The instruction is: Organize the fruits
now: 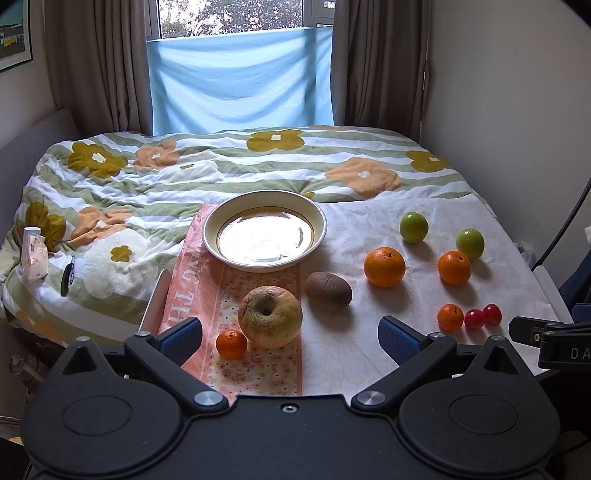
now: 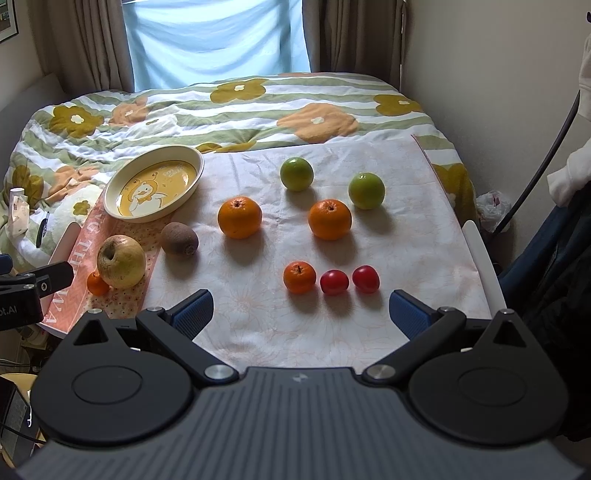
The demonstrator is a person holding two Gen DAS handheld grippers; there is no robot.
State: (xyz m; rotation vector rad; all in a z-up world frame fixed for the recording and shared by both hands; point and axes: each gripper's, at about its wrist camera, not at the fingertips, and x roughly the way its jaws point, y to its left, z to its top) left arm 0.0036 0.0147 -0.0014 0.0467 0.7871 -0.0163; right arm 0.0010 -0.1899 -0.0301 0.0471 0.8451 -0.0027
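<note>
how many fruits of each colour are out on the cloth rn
orange: 4
green: 2
red: 2
yellowish apple: 1
brown kiwi: 1
total: 10, none in the dish yet

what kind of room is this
Most likely a bedroom at home. The fruit and a plate sit on a cloth spread over a bed with a floral duvet, pushed up against a curtained window, with plain walls close on both sides.
</note>
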